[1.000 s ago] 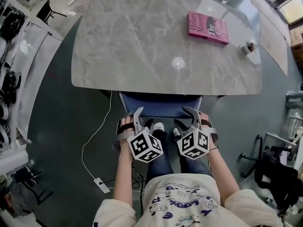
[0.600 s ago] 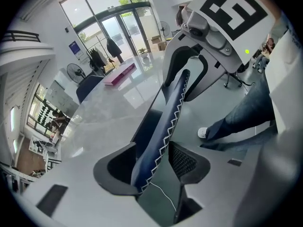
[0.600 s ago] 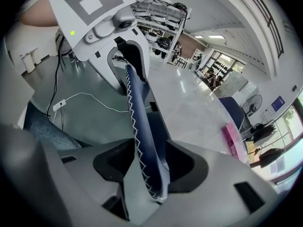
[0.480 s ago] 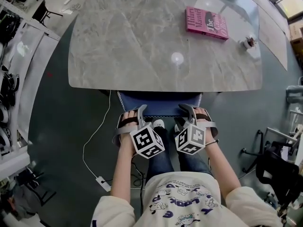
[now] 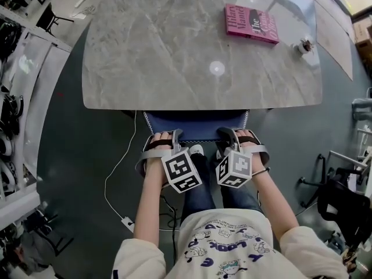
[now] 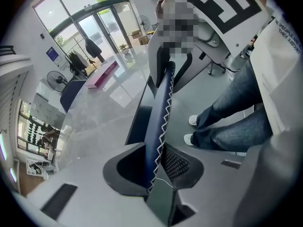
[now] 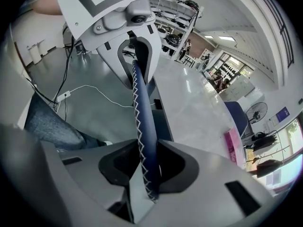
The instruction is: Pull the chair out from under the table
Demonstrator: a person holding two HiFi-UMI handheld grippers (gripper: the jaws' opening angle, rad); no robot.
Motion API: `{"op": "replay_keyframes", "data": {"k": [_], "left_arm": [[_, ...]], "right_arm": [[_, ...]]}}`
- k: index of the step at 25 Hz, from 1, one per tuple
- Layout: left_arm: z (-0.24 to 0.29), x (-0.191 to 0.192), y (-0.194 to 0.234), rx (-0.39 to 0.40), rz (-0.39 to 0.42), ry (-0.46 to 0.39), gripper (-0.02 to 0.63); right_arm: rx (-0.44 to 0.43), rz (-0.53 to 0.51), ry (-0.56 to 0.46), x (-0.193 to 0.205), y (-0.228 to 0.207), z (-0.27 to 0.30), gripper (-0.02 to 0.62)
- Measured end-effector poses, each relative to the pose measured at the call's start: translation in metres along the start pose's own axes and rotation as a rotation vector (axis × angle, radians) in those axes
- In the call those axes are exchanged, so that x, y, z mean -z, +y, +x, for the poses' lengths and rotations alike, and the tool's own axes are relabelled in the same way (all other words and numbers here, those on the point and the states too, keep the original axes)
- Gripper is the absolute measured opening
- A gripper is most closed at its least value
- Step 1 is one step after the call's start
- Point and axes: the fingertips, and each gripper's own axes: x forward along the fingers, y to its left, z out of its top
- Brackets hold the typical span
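Observation:
The chair is tucked under the grey marble table (image 5: 145, 57); only the top of its dark blue back (image 5: 195, 124) with white zigzag stitching shows at the near edge. My left gripper (image 5: 168, 137) sits on the left part of that top edge and my right gripper (image 5: 229, 135) on the right part, both pointing steeply down. Both pairs of jaws have just been closing. In the left gripper view the chair back (image 6: 158, 112) runs between the left gripper's (image 6: 156, 157) pads, which press on it. In the right gripper view the chair back (image 7: 142, 108) is clamped in the right gripper (image 7: 147, 167).
A pink book (image 5: 251, 24) and a small object (image 5: 304, 45) lie on the table's far right. A white cable (image 5: 116, 179) runs over the grey floor to an adapter (image 5: 129, 224) at my left. The person's legs and shoes (image 5: 196, 151) stand just behind the chair.
Both grippers' jaws have narrowed from wide open onto the chair back's top edge, and both grippers have rolled a little. The chair has not moved.

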Motion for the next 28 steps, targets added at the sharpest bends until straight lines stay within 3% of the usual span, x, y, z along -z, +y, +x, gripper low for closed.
{"op": "replay_keyframes", "data": {"k": [11,28], "left_arm": [[0.000,0.001,-0.005,0.057,0.067,0.039,0.084],[-0.009,-0.002,-0.037,0.098,0.097,0.072,0.080]], "right_arm": [[-0.027,0.003,0.007,0.000,0.002,-0.001,0.094],[-0.099,-0.032,0.005,0.011,0.029,-0.014,0.080]]}}
